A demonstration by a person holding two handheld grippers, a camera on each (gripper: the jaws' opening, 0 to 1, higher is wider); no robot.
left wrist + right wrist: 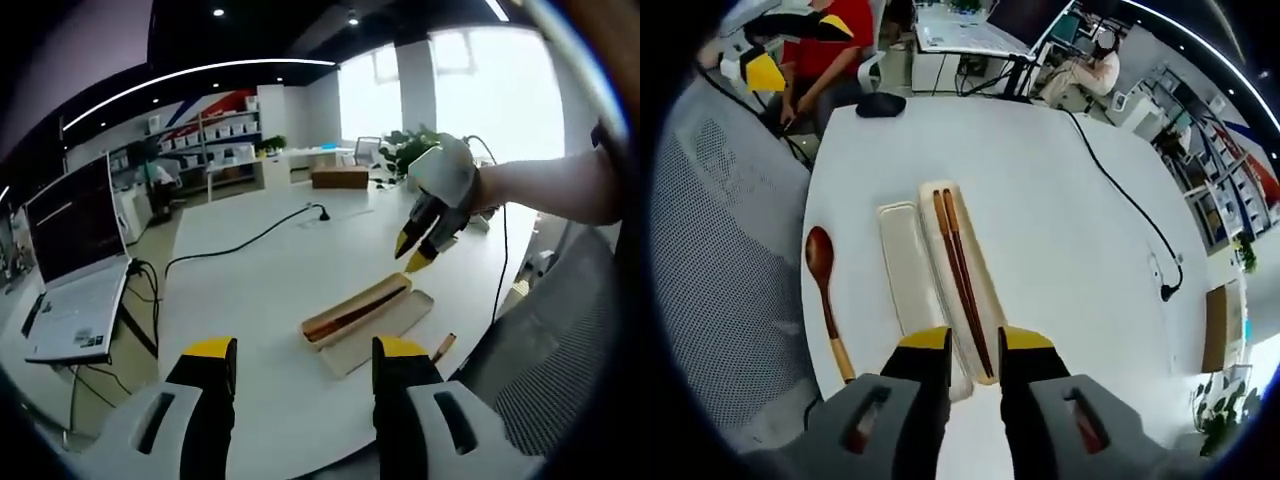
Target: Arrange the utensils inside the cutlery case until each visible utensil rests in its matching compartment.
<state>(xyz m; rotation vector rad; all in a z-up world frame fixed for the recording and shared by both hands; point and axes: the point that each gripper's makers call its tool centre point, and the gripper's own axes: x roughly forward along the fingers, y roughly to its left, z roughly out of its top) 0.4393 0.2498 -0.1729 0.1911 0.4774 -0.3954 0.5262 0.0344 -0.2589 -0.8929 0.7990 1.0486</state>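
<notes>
Chopsticks (960,268) lie in the case (985,300), spoon (824,290) outside — left gripper (305,362) gapes, right gripper (974,342) slightly parted, both empty.

Left gripper (305,365) fingers parted; right gripper (975,345) fingers narrowly apart.

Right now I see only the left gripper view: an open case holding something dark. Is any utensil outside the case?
Observer: Yes. The right gripper view shows a wooden spoon lying on the table, outside the case.
Reviewer: What is the dark thing inside?
Observer: A pair of chopsticks, side by side along the case's length.
Reviewer: Where is the lid relative to the spoon?
Observer: The lid lies flat between the spoon and the case.
</notes>
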